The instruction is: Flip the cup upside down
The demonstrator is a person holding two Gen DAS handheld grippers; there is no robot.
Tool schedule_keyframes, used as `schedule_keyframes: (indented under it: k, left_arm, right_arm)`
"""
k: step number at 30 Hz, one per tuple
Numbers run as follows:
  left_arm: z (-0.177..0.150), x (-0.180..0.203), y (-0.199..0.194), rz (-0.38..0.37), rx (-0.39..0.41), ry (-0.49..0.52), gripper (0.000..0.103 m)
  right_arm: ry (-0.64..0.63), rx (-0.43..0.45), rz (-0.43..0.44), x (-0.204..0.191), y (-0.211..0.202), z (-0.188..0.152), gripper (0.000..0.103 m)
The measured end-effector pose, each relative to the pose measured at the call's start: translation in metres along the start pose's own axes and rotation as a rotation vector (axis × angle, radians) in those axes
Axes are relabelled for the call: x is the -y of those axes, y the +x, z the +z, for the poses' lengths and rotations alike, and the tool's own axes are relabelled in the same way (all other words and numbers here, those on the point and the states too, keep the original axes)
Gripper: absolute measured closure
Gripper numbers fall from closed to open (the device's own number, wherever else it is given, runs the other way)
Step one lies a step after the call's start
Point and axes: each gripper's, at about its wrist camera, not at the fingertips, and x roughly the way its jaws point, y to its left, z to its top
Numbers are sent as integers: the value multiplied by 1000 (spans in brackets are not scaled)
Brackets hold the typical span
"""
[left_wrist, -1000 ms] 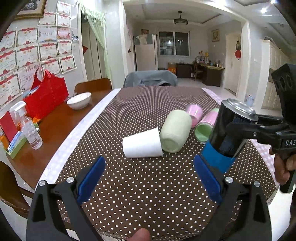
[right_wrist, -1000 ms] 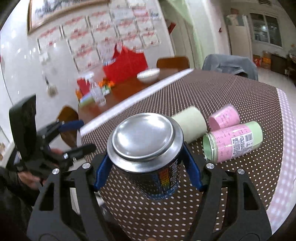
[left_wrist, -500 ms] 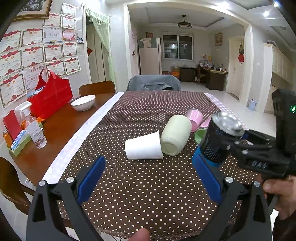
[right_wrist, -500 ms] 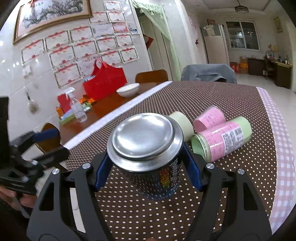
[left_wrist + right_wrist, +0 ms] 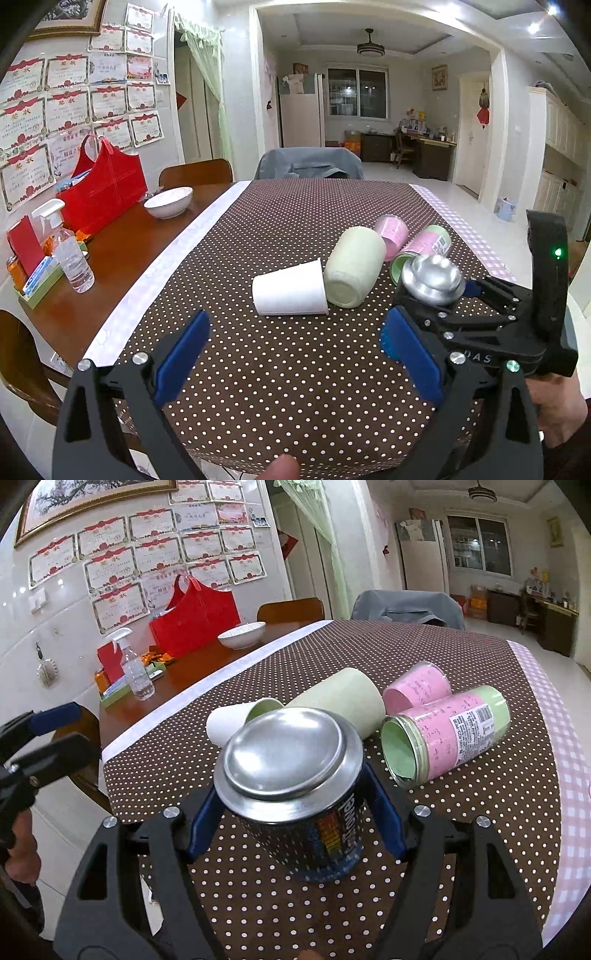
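right gripper (image 5: pixel 295 827) clamps can (image 5: pixel 295 775) | base seemingly on tablecloth (image 5: pixel 461 867)

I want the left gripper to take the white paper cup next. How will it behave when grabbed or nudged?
The white paper cup lies on its side against the pale green cup, so a nudge would probably roll it in a curve, since it tapers. It looks thin-walled and light, so a hard squeeze from the open left gripper may crush it.

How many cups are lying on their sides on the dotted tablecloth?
4: a white paper cup, a pale green cup touching its right side, a small pink cup behind, and a pink-and-green labelled cup on the right. Others may be hidden.
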Motion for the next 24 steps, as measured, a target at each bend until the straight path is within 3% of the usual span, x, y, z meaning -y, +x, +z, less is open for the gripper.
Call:
schedule_keyframes:
  k: [2, 24]
  left_arm:
    - [0, 0, 0, 0, 1, 1, 8]
    - [20, 23, -26, -6, 75, 33, 8]
  right_arm:
    - [8, 12, -8, 1, -3, 1, 7]
    - [90, 158, -73, -4, -76, 27, 6]
